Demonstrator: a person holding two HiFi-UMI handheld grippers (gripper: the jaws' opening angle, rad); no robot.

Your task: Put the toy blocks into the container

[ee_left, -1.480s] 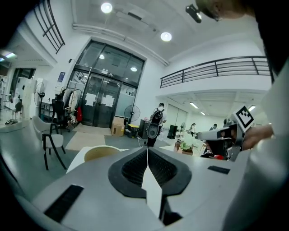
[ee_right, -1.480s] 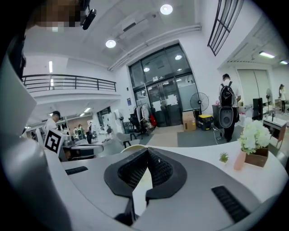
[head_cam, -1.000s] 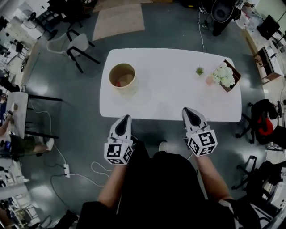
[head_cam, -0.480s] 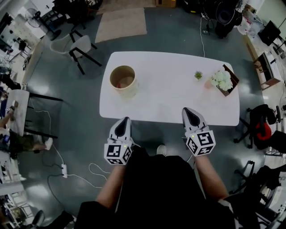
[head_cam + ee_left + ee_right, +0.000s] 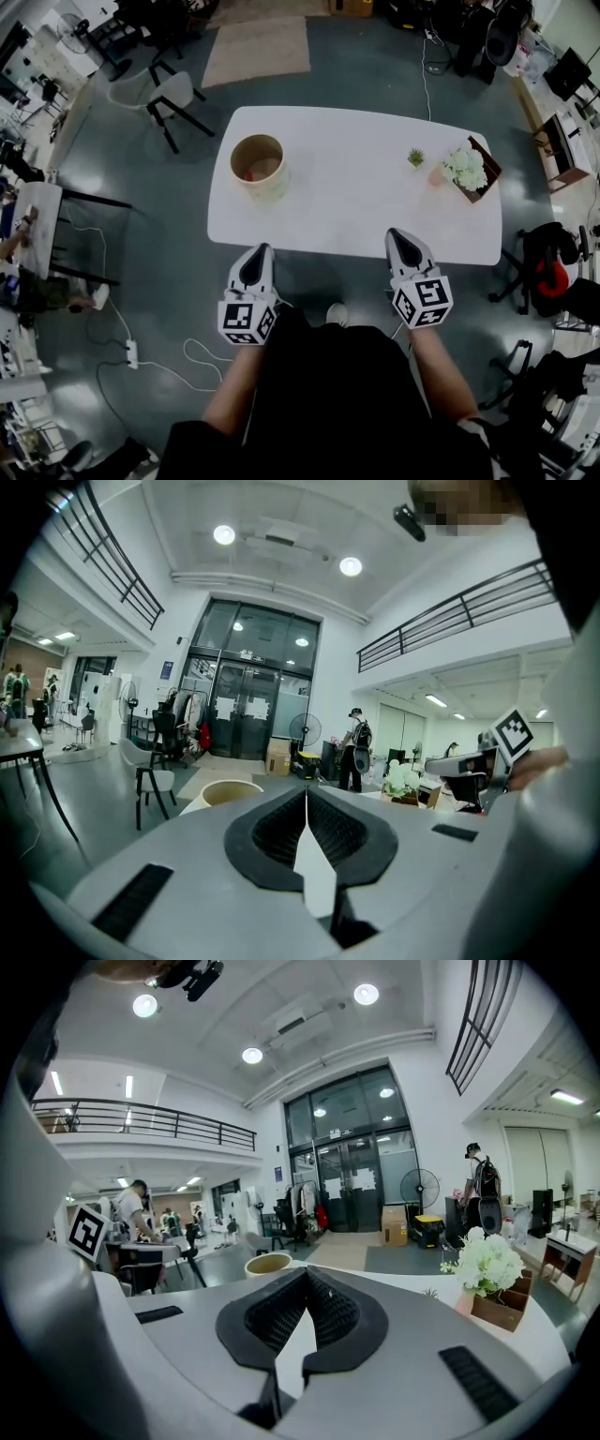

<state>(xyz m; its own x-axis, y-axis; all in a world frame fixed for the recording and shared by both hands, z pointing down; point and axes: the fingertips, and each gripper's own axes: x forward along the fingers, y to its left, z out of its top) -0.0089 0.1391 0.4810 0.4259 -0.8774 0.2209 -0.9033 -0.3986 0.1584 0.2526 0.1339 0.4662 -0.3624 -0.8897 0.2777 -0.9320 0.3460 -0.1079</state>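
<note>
A round tan container (image 5: pixel 257 164) stands on the left part of the white table (image 5: pixel 354 197); something red lies inside it. It also shows as a pale bucket (image 5: pixel 232 792) in the left gripper view and as the container (image 5: pixel 268 1264) in the right gripper view. No loose blocks are visible on the table. My left gripper (image 5: pixel 260 249) is shut and empty, held just off the table's near edge below the container. My right gripper (image 5: pixel 401 234) is shut and empty, at the near edge toward the right.
A box of white flowers (image 5: pixel 472 161), a small green plant (image 5: pixel 415 156) and a pink pot (image 5: pixel 438 172) stand at the table's right end. A chair (image 5: pixel 164 101) stands beyond the table's left corner. A person (image 5: pixel 357 750) stands far off by a fan.
The view has shifted slightly; both grippers stay shut by the table's near edge, barely moved.
</note>
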